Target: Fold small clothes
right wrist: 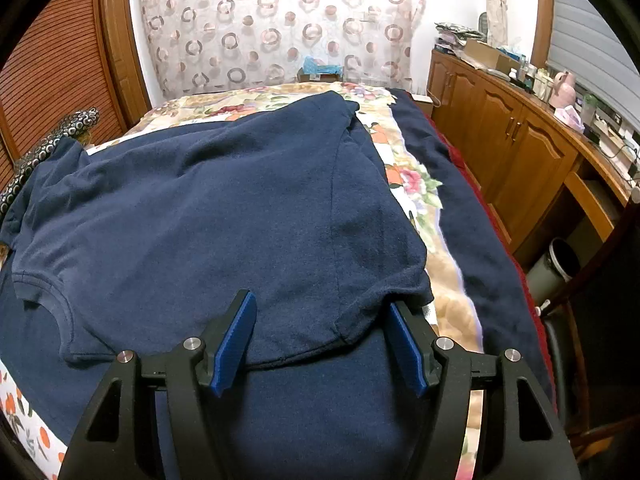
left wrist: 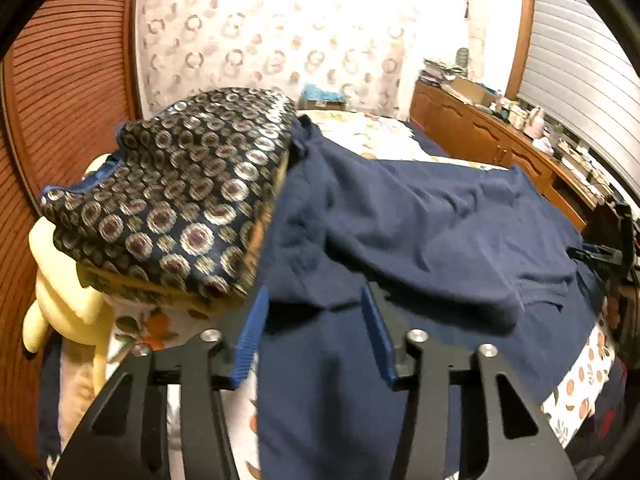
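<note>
We have a navy T-shirt (right wrist: pixel 224 208) lying across the bed (right wrist: pixel 412 184), on its floral cover, and it reads as partly folded — one side seems to be turned over onto the body, with a sleeve hem (right wrist: pixel 360 320) lying just ahead of our right hand-held gripper (right wrist: pixel 324 340). That gripper's blue pads stand well apart with nothing between them; it hovers low over the near edge of the shirt. Our left hand-held gripper (left wrist: pixel 316 332) is likewise spread wide and empty, poised over the shirt's rumpled left side (left wrist: pixel 420 232).

So, as far as we can judge, the first fold is in place and the rest is still to do: the left side looks bunched rather than flat, the collar (right wrist: pixel 44 284) remains exposed, and no lengthwise fold is made yet. We would expect to smooth or bring over the left side, then double the shirt over.

A patterned cushion (left wrist: pixel 172 196) sits at the shirt's far left corner, touching or overlapping the cloth there; we cannot tell which. A wooden cabinet (right wrist: pixel 520 152) runs along the right of the bed.
</note>
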A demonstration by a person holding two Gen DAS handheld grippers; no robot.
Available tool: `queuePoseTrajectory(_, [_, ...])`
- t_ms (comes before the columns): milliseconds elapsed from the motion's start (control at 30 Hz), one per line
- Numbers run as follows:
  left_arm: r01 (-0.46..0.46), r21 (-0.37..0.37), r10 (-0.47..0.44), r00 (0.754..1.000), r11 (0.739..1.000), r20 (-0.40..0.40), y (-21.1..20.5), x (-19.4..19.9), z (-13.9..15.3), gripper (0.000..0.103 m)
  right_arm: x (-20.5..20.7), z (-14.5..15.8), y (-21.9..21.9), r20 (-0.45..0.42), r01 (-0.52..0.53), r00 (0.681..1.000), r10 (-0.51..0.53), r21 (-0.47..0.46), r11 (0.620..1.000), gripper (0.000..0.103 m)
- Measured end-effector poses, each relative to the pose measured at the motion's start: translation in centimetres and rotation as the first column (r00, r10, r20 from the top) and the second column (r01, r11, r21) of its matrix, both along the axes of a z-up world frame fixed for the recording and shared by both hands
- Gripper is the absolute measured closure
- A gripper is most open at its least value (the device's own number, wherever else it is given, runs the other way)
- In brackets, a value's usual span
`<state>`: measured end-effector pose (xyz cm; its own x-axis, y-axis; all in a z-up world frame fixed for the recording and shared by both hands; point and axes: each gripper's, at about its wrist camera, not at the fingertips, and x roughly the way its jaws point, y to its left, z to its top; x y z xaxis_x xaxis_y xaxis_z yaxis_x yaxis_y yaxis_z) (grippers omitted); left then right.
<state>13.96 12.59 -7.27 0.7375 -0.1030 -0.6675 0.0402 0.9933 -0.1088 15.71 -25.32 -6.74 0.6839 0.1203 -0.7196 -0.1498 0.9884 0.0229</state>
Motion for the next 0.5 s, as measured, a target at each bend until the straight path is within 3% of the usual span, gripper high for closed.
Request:
queuePoseTrajectory(133, [-0.034,0.044,0.035,0.999,0.998,-0.034,0.1,1.6,-0.8,0.060,0.0,0.0,0.0,0.000,0.000,1.000,0.000,0.001,1.000,0.036])
queuePoseTrajectory(267, [-0.010,0.094,0.017,0.997,0.996,-0.076,-1.0,3.2,-2.1,0.060,0.0,0.0,0.0,0.000,0.000,1.000,0.000,-0.001,1.000,0.036])
queuePoseTrajectory(333, [-0.011,0.084,0.019,0.996,0.996,-0.086,-1.0,3.7,-2.4,0.060,0.0,0.0,0.0,0.000,0.000,1.000,0.000,0.000,1.000,0.036])
queuePoseTrajectory(367, [-0.011,0.077,0.017,0.996,0.997,-0.084,-0.9,3.7,-2.4,0.063,0.0,0.0,0.0,0.000,0.000,1.000,0.000,-0.001,1.000,0.036])
queuePoseTrajectory(400, [-0.008,0.077,0.015,0.997,0.997,-0.082,-0.9,3.8,-2.4,0.081,0.0,0.0,0.0,0.000,0.000,1.000,0.000,-0.002,1.000,0.036])
queuePoseTrajectory(433, [-0.010,0.085,0.017,0.997,0.996,-0.081,-0.9,3.8,-2.4,0.090,0.0,0.0,-0.1,0.000,-0.001,1.000,0.001,-0.002,1.000,0.036])
queuePoseTrajectory(500, [-0.009,0.091,0.015,0.997,0.996,-0.072,-0.9,3.7,-2.1,0.098,0.0,0.0,-0.1,0.000,-0.001,1.000,0.001,-0.001,1.000,0.036])
